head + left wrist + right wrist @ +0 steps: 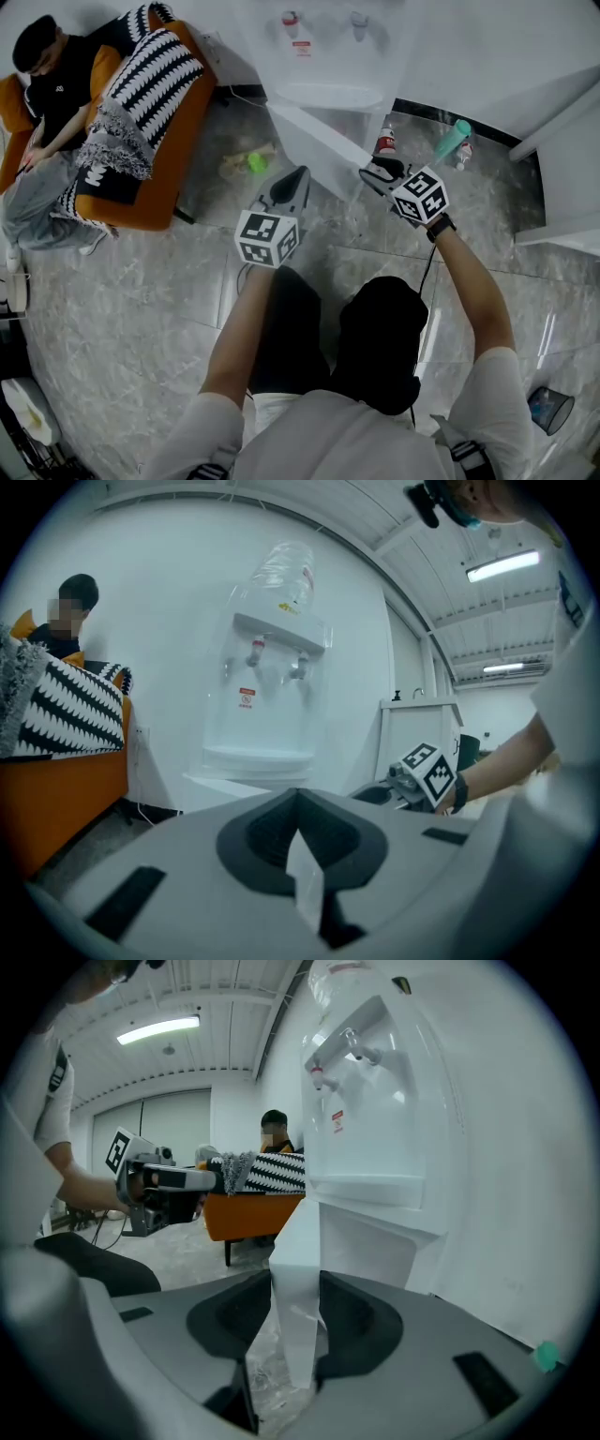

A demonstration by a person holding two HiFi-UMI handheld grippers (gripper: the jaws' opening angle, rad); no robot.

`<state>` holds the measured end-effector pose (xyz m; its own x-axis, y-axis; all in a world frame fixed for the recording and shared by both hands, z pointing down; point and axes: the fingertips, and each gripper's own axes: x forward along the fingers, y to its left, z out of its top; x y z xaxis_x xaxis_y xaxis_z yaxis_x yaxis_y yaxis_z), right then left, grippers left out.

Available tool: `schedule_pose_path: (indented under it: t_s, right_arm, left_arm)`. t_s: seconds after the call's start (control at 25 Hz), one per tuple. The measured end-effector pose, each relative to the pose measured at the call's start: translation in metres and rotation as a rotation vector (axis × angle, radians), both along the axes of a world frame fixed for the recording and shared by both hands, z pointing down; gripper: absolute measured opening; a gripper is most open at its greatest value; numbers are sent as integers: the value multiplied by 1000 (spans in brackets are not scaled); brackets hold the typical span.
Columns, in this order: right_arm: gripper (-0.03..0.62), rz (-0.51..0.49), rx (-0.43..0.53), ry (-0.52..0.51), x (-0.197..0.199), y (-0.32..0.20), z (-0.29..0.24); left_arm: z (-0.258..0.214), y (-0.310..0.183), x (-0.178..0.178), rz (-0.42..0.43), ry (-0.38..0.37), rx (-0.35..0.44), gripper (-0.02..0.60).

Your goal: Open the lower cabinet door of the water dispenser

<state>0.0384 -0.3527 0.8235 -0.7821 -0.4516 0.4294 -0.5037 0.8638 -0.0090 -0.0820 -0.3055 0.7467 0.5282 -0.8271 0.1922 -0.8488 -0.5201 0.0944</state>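
The white water dispenser (323, 47) stands against the far wall. Its lower cabinet door (314, 136) is swung out toward me, a white slab running from the dispenser's left corner down to the right. My right gripper (375, 172) is at the door's free edge. In the right gripper view the door's edge (298, 1269) stands upright between the jaws, and the pads press on both its faces. My left gripper (289, 186) hovers just left of the door, apart from it, its jaws together with nothing in them.
An orange sofa (178, 122) with a striped blanket (145, 84) and a seated person (47, 103) lies to the left. A green object (256, 162) is on the floor by the dispenser. Bottles (385, 141) and a teal one (453, 139) stand to its right. A white cabinet (572, 178) is at far right.
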Motion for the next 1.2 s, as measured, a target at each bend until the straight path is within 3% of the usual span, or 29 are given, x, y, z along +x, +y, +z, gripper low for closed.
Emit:
schedule_pose_path:
  t_s: [0.2, 0.64, 0.96, 1.2]
  right_arm:
    - [166, -76, 15, 3, -24, 28, -1]
    - [114, -224, 17, -7, -99, 79, -2]
    - [100, -318, -1, -48, -174, 102, 0]
    - [91, -325, -3, -80, -236, 105, -1]
  left_arm:
    - [3, 8, -15, -15, -29, 8, 8]
    - [-1, 23, -76, -129, -7, 26, 8]
    - [2, 39, -147, -266, 6, 33, 9]
    - [4, 60, -199, -368, 14, 36, 9]
